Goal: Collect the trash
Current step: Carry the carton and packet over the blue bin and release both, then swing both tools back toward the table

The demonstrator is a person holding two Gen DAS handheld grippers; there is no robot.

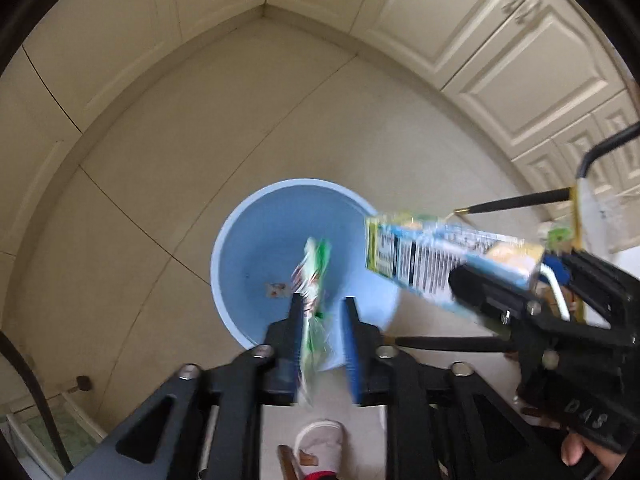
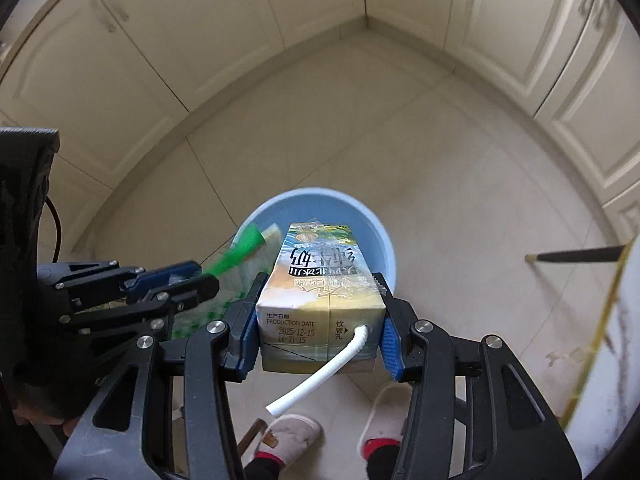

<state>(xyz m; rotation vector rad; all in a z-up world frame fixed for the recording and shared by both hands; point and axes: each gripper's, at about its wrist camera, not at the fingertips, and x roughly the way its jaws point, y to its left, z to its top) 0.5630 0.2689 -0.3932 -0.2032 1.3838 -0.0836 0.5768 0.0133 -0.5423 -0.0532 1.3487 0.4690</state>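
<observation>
both pieces of trash hang over the round light-blue plastic bin (image 1: 256, 248), neither dropped yet – only 1 small scrap lies inside. the left gripper (image 1: 322, 312), jaws parted, barely touches a crumpled green-and-white wrapper (image 1: 314, 276); the right gripper (image 2: 318, 312) clamps a rectangular milk carton (image 2: 320, 280) with a white straw.

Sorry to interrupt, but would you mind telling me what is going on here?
A person holding two grippers is throwing rubbish away. The right gripper clamps a milk carton with a white straw above the blue bin. The left gripper has its fingers parted around a green wrapper, which hangs over the bin.
</observation>
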